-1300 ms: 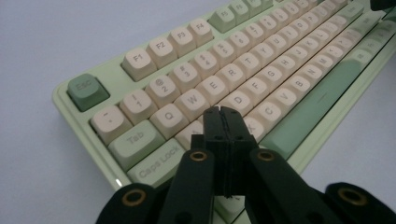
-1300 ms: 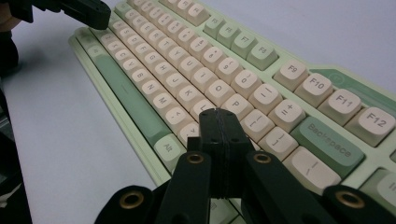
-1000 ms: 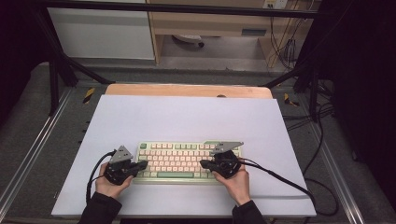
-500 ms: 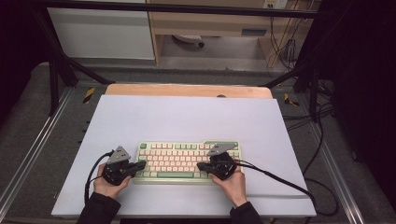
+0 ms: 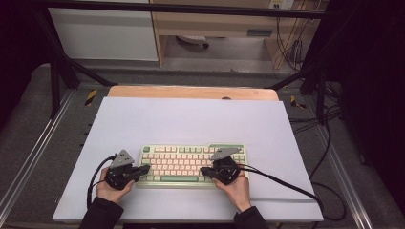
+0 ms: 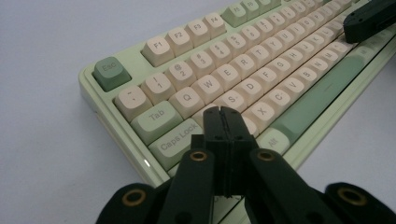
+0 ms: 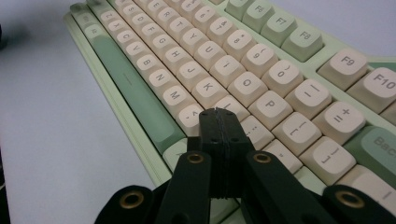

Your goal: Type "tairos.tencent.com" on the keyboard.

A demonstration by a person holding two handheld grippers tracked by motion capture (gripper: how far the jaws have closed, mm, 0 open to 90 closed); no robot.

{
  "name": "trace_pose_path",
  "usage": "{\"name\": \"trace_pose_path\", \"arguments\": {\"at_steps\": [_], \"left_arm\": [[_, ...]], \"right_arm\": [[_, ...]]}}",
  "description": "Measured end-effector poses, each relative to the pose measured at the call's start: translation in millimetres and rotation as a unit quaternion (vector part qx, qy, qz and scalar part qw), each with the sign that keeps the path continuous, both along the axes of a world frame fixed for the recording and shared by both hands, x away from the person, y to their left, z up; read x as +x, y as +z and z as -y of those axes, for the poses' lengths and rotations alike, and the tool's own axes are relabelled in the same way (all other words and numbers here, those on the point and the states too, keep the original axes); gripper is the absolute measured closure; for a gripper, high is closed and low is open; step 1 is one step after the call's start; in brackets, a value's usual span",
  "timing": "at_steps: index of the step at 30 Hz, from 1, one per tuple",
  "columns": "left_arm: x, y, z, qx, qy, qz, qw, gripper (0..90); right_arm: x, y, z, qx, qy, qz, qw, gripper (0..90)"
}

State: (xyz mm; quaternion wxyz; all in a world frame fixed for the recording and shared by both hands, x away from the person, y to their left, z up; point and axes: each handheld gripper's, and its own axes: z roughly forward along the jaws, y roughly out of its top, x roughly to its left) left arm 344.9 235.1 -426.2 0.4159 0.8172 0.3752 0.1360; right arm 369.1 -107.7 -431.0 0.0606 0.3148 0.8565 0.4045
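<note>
A pale green keyboard [image 5: 184,155] with cream keys lies on the white sheet near the front of the table. My left gripper [image 5: 145,169] is at its left end, jaws shut and empty. In the left gripper view the gripper's tip [image 6: 223,112] rests over the keys just right of Caps Lock [image 6: 176,137]. My right gripper [image 5: 204,170] reaches in from the right end, also shut with nothing held. Its tip [image 7: 218,113] hovers over the keys below K and L on the keyboard [image 7: 140,100]. The right gripper [image 6: 371,18] also shows far off in the left gripper view.
The white sheet [image 5: 191,119] covers most of the table, with a wooden edge [image 5: 191,92] behind it. A black cable [image 5: 286,183] trails right from the right gripper. Metal rails [image 5: 28,157] flank the table, and more cables [image 5: 329,114] hang at the right.
The right gripper has shifted slightly left along the keyboard. The left gripper has stayed in place.
</note>
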Motion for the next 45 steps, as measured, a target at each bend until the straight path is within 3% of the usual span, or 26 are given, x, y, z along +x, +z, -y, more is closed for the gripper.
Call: {"name": "trace_pose_path", "arguments": {"at_steps": [20,28,45], "left_arm": [[0.2,2.4,7.7,0.003,-0.007,0.006,1.0000,90.0],[-0.2,4.5,21.1,0.002,-0.019,0.005,0.9998,90.0],[1.8,3.3,57.0,0.023,-0.044,0.006,0.9987,90.0]], "right_arm": [[-0.8,11.8,14.8,0.006,-0.009,0.014,0.9999,90.0],[-1.0,13.2,19.6,0.006,-0.014,0.013,0.9998,90.0],[-1.0,13.3,22.0,0.005,-0.014,0.013,0.9998,90.0]]}}
